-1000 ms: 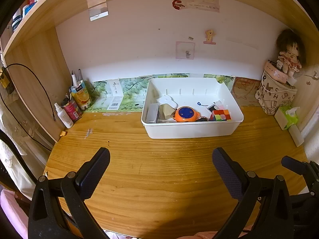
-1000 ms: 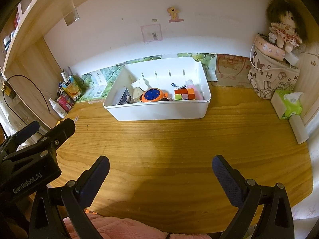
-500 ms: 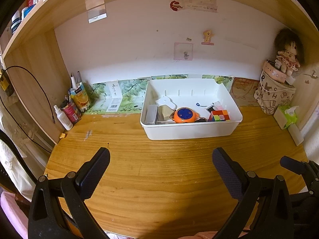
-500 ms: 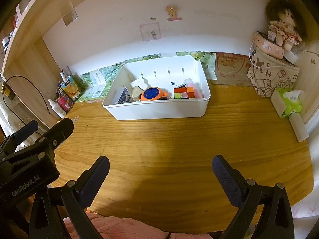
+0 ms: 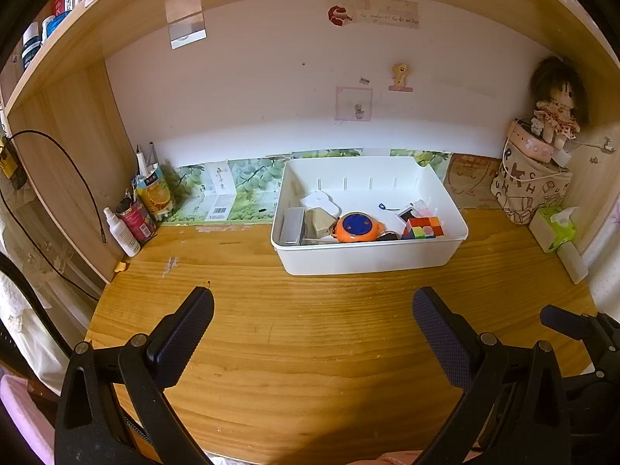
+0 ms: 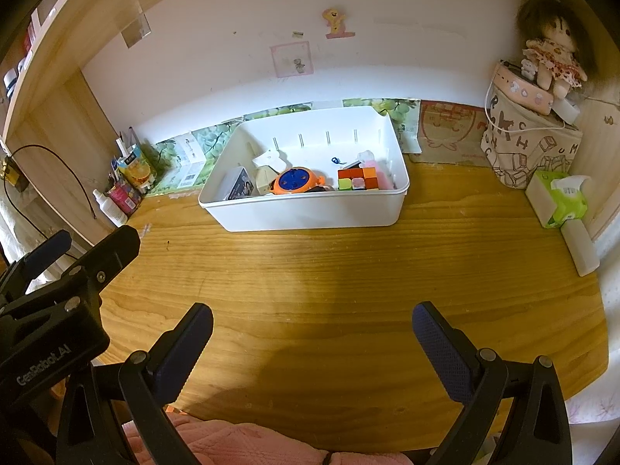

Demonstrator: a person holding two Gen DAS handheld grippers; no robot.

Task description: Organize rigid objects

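The near wall of the white bin [image 5: 368,261] is hiding the lower parts of the orange toy [image 5: 358,228] and colour cube [image 5: 422,228] from me. I am failing to read the wall note [image 5: 387,17]; its writing is too small.

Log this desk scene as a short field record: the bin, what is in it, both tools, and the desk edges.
bin: white plastic bin, on the wooden desk near the back wall
contents: orange and blue round toy, colour cube, grey box, beige block; smaller bits unclear
left tool: open, empty, above bare desk
right tool: open, empty, above bare desk
left corner: spray bottle, red can
right side: doll, tissue pack
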